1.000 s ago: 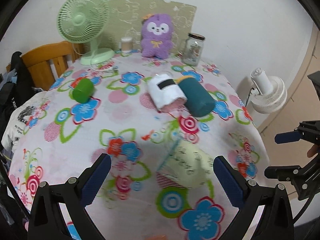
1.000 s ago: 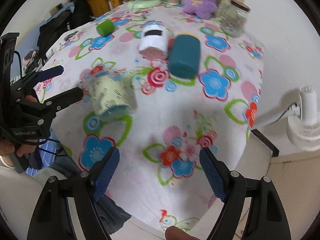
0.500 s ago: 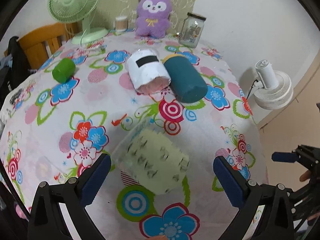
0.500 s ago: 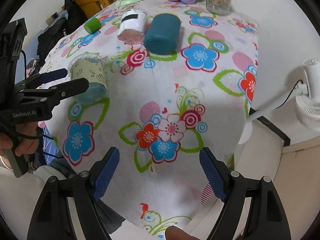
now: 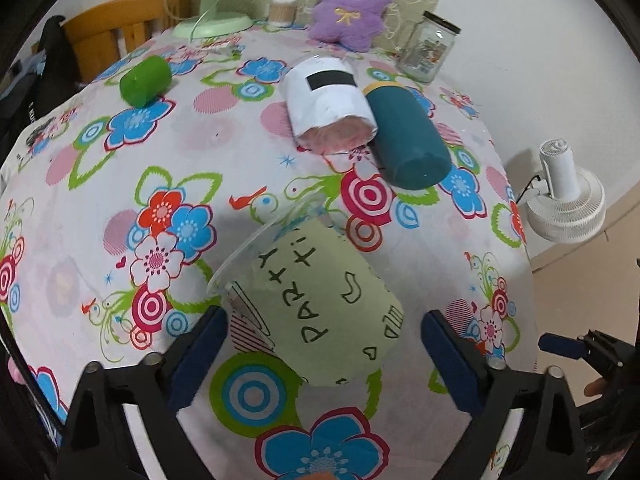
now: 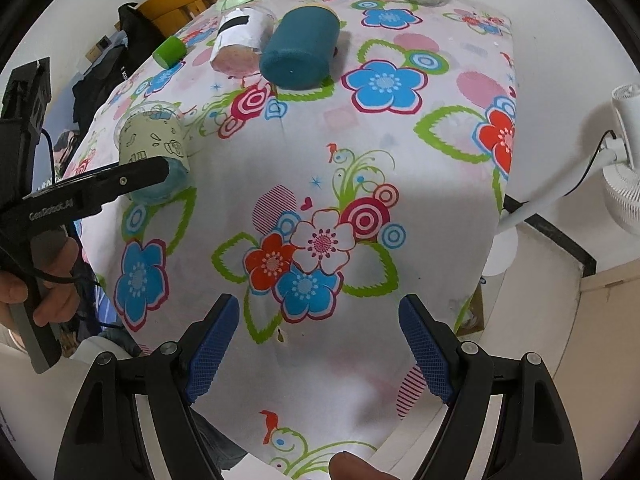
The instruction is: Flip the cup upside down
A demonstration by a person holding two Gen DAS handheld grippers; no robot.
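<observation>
A clear plastic cup with a pale green "PARTY" sleeve [image 5: 320, 304] lies on its side on the flowered tablecloth, rim pointing away to the upper left, base toward the camera. My left gripper [image 5: 324, 356] is open, its blue pads on either side of the cup's base end without touching it. In the right wrist view the same cup [image 6: 152, 144] lies at the left with the left gripper's black finger [image 6: 120, 184] across its base. My right gripper [image 6: 320, 348] is open and empty over the table's near edge.
A white-sleeved cup [image 5: 328, 104], a teal cylinder [image 5: 408, 136] and a small green cup [image 5: 146, 80] lie on their sides further back. A purple plush [image 5: 348, 4], glass jar [image 5: 430, 52] and green fan base [image 5: 212, 26] stand at the far edge. A white fan [image 5: 568, 204] stands off the table's right.
My left gripper has moved forward and down, so the green-sleeved cup now lies between its open pads. My right gripper has drawn back toward the table's near edge.
</observation>
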